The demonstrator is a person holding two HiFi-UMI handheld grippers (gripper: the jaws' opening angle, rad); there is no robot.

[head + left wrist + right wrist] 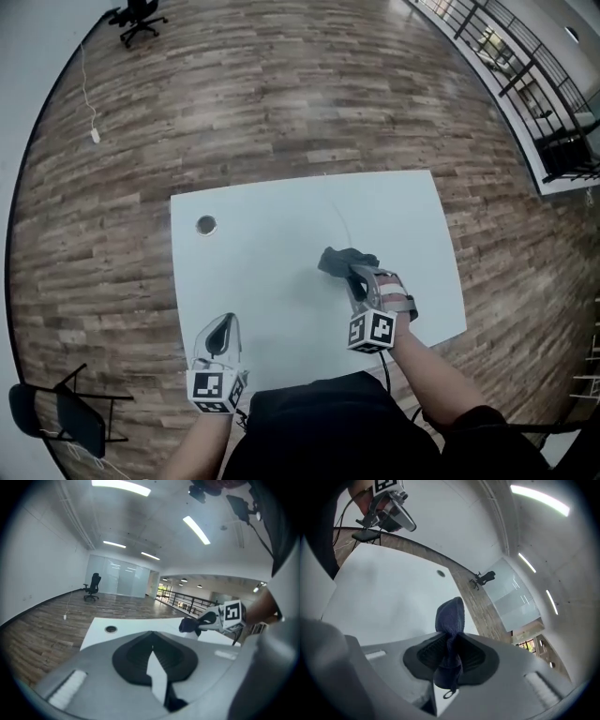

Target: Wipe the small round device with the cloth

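Note:
The small round device (206,225) lies on the white table (281,216) near its far left corner; it also shows as a dark disc (111,629) in the left gripper view and a small disc (441,573) in the right gripper view. My right gripper (359,278) is shut on a dark blue cloth (345,260), which is bunched between the pads (425,653) and lifted off the table. The cloth (450,618) sticks out past the jaws. My left gripper (223,330) hovers at the table's near edge, shut with nothing in it (152,651), well short of the device.
A thin line (342,220) curves across the table behind the cloth. An office chair (139,19) stands far off on the wood floor, and a black folding chair (66,412) is near my left. A railing (525,66) runs along the right.

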